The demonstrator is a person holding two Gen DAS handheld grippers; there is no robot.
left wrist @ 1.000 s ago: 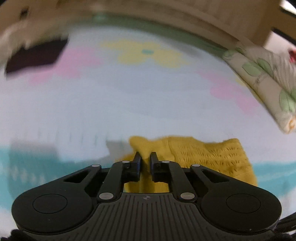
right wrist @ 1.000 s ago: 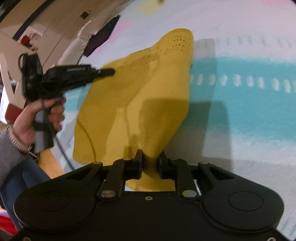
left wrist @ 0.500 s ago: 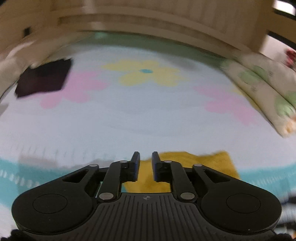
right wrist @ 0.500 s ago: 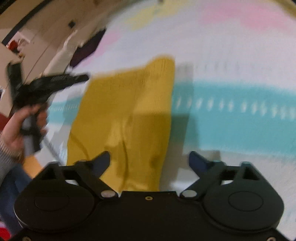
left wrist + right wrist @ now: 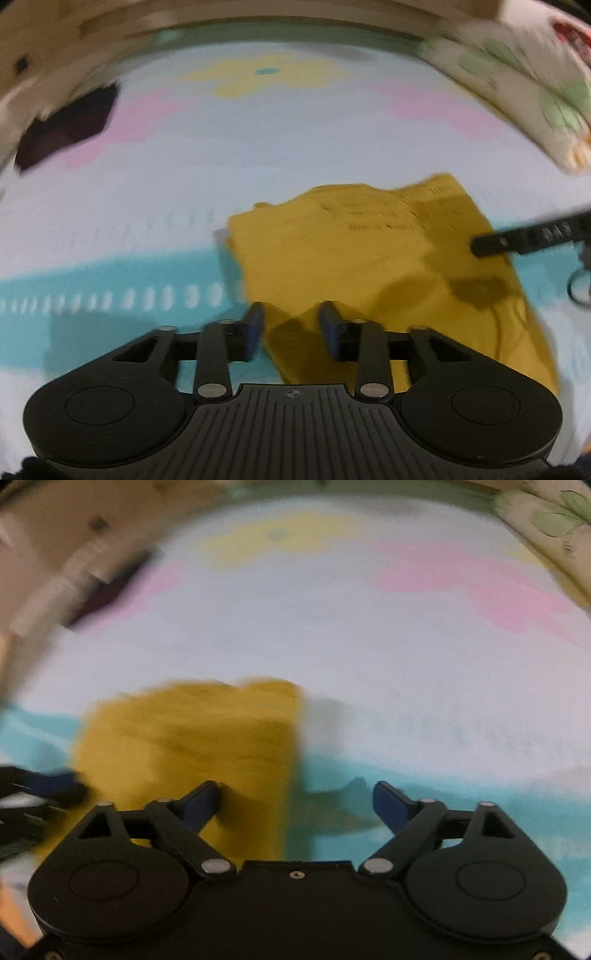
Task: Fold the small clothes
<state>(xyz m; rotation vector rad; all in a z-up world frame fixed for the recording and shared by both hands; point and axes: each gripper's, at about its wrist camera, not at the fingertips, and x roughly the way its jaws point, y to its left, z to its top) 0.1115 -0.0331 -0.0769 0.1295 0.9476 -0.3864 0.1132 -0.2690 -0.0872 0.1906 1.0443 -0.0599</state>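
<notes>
A mustard-yellow knit garment (image 5: 384, 258) lies flat on the flowered bed cover (image 5: 258, 155); it also shows in the right wrist view (image 5: 192, 734). My left gripper (image 5: 291, 321) is open and empty just above the garment's near edge. My right gripper (image 5: 295, 801) is wide open and empty over the garment's right edge. The right gripper's finger (image 5: 524, 236) reaches in from the right in the left wrist view. The left gripper's fingers (image 5: 48, 790) show at the left edge of the right wrist view. Both views are blurred.
A dark folded cloth (image 5: 66, 129) lies at the far left of the bed cover; it also shows in the right wrist view (image 5: 107, 590). A leaf-print pillow (image 5: 524, 81) lies along the right side. A wooden bed frame (image 5: 258, 14) runs behind.
Both grippers let go of the yellow garment and opened, the right one first. The garment now lies flat on the cover. Both grippers have pulled back.
</notes>
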